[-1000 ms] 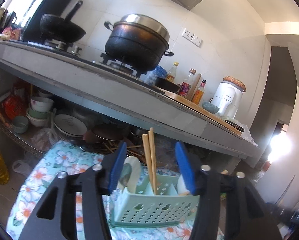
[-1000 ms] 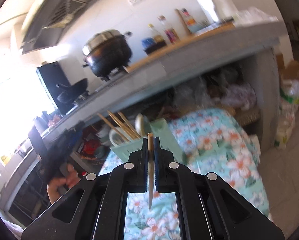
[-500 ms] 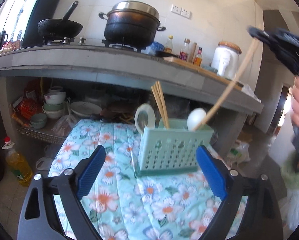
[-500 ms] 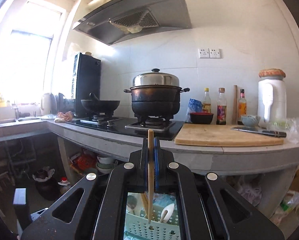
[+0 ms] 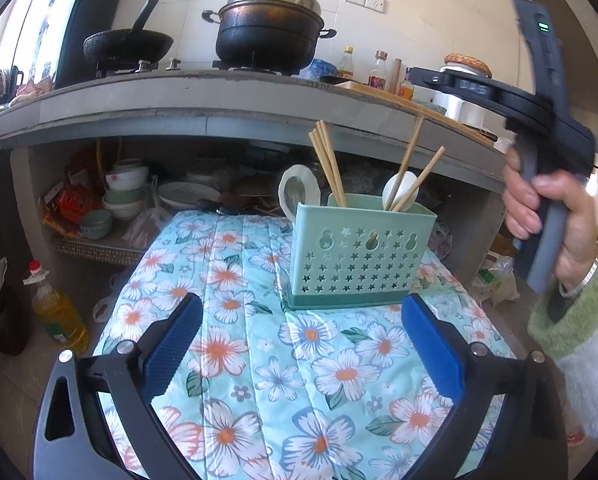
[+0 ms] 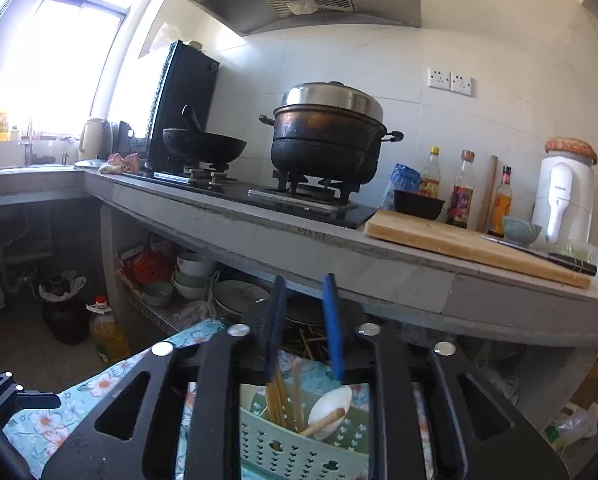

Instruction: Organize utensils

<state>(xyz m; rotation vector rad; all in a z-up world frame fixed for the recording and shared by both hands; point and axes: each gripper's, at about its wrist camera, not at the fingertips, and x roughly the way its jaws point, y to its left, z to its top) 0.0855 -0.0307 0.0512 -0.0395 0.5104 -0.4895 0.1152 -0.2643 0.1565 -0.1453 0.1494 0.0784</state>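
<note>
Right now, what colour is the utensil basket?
Mint green basket with star cut-outs; clearest in the left wrist view.

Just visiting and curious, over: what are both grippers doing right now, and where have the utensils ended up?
Left gripper wide open, empty. Right gripper above green holder, jaws opening, nothing between them. Chopsticks and white spoons stand in holder. Nothing in the way.

Low surface: a table covered by a floral cloth (image 5: 259, 360), filling the lower middle of the left wrist view.
On the cloth: a mint-green utensil basket (image 5: 359, 252), upright, centre of frame.
Counter: a grey concrete worktop (image 6: 299, 240) running across the middle of the right wrist view.
On the counter: a gas hob (image 6: 259, 196) at centre, a wooden cutting board (image 6: 459, 240) at right.
</note>
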